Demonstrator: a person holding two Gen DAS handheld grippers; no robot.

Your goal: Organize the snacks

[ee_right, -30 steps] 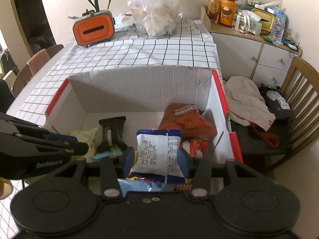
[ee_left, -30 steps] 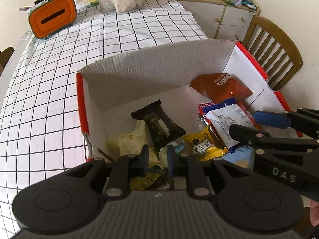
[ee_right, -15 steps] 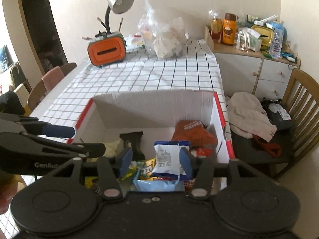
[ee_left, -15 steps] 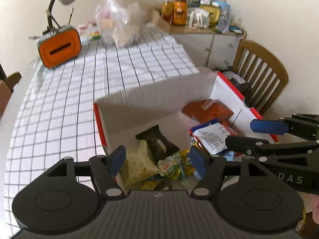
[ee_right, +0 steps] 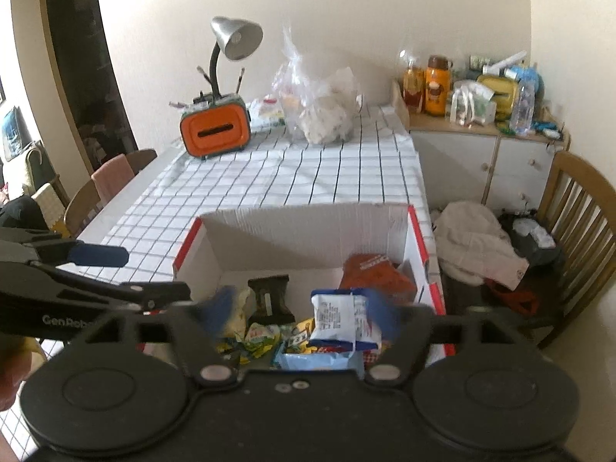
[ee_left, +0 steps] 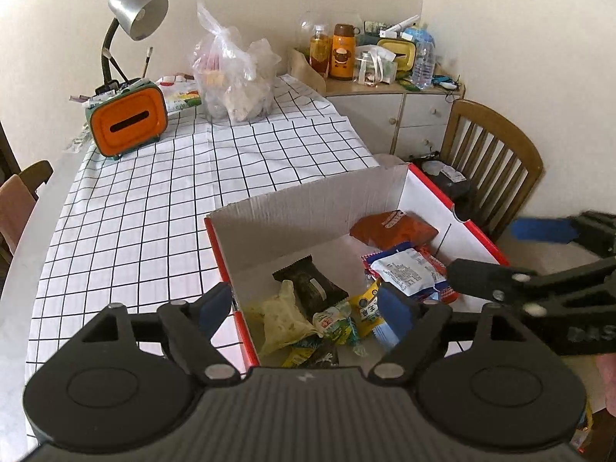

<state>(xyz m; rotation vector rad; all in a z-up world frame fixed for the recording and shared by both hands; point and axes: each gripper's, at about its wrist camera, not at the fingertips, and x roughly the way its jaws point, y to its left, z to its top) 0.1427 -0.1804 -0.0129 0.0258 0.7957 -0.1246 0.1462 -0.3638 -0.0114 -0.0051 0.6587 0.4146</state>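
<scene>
Snacks dropped, both claws opening empty above the cardboard box (ee_left: 315, 208).
Left gripper (ee_left: 304, 308) and right gripper (ee_right: 298, 310) have lifted clear; blue-white packet (ee_right: 338, 315) and green wrappers (ee_left: 335, 325) now lie inside, sorted.

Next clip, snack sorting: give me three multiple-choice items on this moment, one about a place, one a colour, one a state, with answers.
1. Where does the dark brown snack bar packet lie?
A. on the checked tablecloth
B. inside the red-edged white cardboard box
C. on the wooden chair

2. What colour is the slotted tissue holder front?
A. orange
B. blue
C. white

3. What is between the left hand-held gripper fingers?
A. the snack bar
B. a bottle
C. nothing gripped

Answers: B, it rests on the box floor among other packets; A, its face is bright orange; C, the opening jaws stand wide above the snacks.
</scene>
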